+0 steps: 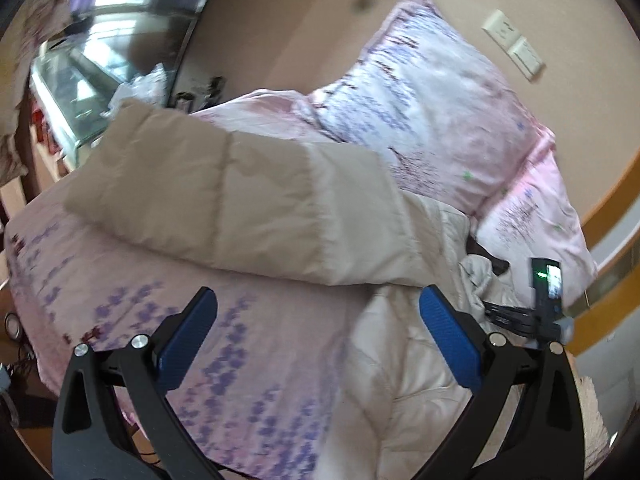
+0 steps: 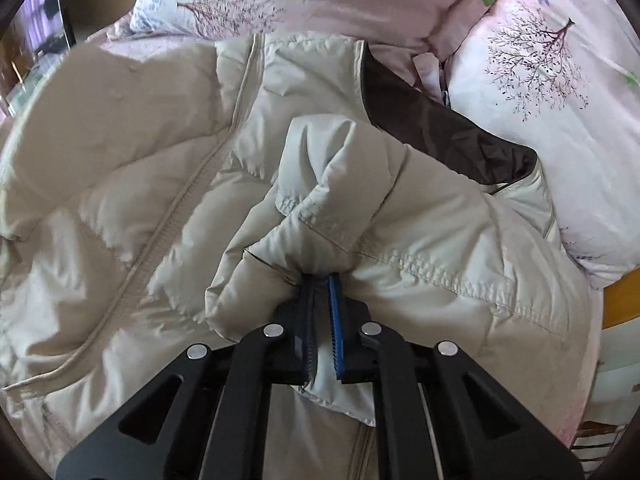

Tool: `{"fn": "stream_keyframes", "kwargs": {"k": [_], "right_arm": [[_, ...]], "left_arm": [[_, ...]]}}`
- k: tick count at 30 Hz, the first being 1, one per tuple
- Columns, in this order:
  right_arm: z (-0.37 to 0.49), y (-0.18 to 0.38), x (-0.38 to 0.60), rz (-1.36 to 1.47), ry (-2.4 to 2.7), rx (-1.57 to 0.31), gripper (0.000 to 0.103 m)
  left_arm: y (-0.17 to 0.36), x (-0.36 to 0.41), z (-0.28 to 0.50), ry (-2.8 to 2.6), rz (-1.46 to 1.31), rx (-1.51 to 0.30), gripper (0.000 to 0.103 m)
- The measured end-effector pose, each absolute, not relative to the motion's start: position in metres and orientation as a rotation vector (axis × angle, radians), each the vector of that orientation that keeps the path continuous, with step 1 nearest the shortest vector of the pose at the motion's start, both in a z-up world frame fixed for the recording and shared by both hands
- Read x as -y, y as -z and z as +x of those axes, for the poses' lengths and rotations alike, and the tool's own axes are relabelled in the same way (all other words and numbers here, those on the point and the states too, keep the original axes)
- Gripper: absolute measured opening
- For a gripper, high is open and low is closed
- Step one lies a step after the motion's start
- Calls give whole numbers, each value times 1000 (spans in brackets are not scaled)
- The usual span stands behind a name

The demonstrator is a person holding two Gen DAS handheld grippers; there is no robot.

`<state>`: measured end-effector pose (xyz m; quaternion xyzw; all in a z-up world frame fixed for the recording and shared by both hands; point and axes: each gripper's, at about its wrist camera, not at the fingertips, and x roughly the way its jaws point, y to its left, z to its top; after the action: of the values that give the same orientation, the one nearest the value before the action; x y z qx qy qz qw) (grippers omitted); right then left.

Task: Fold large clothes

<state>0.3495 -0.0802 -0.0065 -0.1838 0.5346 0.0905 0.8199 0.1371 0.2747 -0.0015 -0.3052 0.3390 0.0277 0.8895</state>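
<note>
— Where does the fold stand?

— Mid-fold, I judge. The cream quilted puffer jacket [image 2: 132, 184] lies spread on the bed with the pink floral sheet [image 1: 132, 320], its zipper front up. The right gripper [image 2: 320, 280] has its fingers pinched tight on the jacket's padded sleeve [image 2: 360, 200], lifted over the chest.

— And the left gripper [image 1: 318, 312]?

— Fingers spread wide, holding nothing, hovering above the other sleeve [image 1: 224, 196] (which lies stretched out sideways).

— Next?

— Probably lay the held sleeve flat across the front, release, then take the far sleeve.
</note>
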Motion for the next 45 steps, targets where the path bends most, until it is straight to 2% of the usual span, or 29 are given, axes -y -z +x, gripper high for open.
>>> {"fn": "stream_keyframes", "kwargs": {"k": [1,3,4,5,10,16,21,27,30,32,35,38,45], "right_arm": [[348,-1,86,-347,-207,-1135,14],[343,-23,107,-194,-250,-1113,40],[339,-33,118,-128,-264,-1095,57],[334,-46,133,-62,-271,-1062,59],[321,-75,167,32,-263,-1031,60],[309,-74,178,56,-295,-1076,60],[299,-73,175,52,-318,-1075,60],[291,-77,174,36,-325,-1062,60],[286,-79,180,31,-316,-1052,60],[282,-81,186,28,-306,-1042,60],[277,-84,200,33,-281,-1025,60],[273,-86,215,48,-254,-1012,61],[265,-88,247,97,-216,-988,61]], "left_arm": [[4,-279,135,-70,-645,-702,101],[8,-289,129,-101,-673,-693,101],[10,-293,127,-109,-688,-687,101],[14,-301,124,-122,-720,-680,101],[26,-323,117,-160,-832,-650,100],[41,-348,115,-211,-980,-633,84],[53,-368,122,-253,-1082,-633,76],[60,-392,130,-323,-1144,-602,62],[61,-399,134,-367,-1143,-603,50],[62,-404,139,-404,-1143,-625,30],[64,-408,143,-408,-1159,-637,15],[47,-411,146,-403,-1131,-608,13],[-31,-408,162,-361,-1008,-483,12]]}}
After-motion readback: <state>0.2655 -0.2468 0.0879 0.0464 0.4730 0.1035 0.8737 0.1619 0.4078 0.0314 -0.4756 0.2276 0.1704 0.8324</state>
